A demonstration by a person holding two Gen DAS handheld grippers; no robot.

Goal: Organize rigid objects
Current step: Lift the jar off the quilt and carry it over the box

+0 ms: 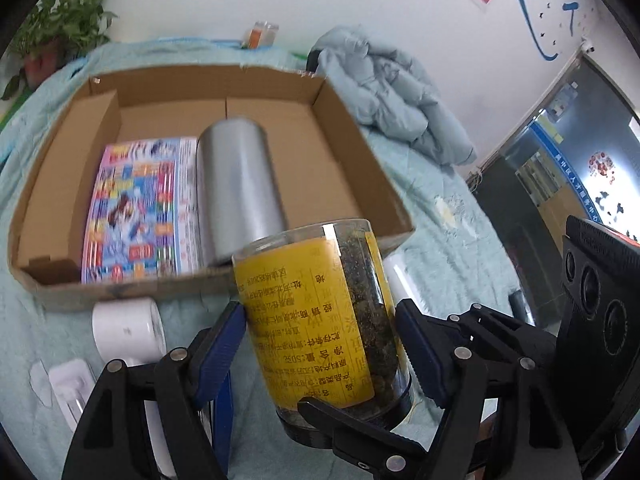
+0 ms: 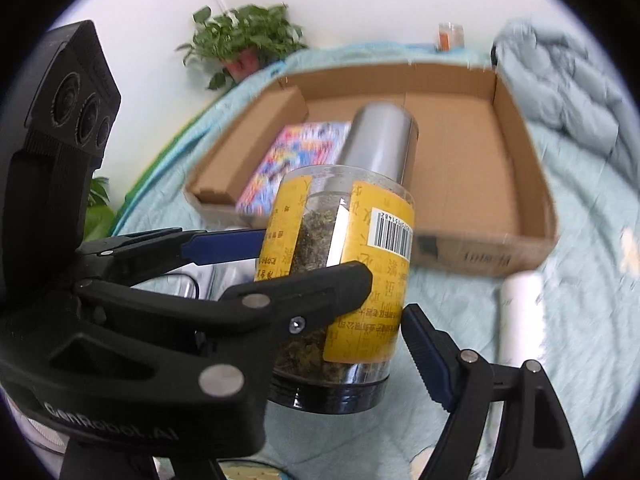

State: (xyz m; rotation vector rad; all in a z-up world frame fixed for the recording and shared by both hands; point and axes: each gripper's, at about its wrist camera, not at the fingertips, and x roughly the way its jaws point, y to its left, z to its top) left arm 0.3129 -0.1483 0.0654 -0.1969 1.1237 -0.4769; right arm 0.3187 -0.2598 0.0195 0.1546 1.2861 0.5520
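Note:
A clear jar of dried tea with a yellow label (image 1: 320,320) is held upside down, black lid toward the camera. My left gripper (image 1: 322,334) is shut on the jar, its blue pads on both sides. In the right wrist view the same jar (image 2: 340,272) sits between the left gripper's arms. My right gripper (image 2: 404,320) is open beside the jar, only its right finger (image 2: 428,356) clear. Beyond stands a cardboard box (image 1: 360,152) holding a silver cylinder (image 1: 236,184) and a colourful flat pack (image 1: 140,208).
A light blue cloth (image 1: 432,208) covers the surface. A white roll (image 1: 128,328) and a white plastic piece (image 1: 72,388) lie near the box front. A white tube (image 2: 520,312) lies right. A grey jacket (image 1: 392,92), potted plant (image 1: 60,28) and small jar (image 1: 260,34) stand behind.

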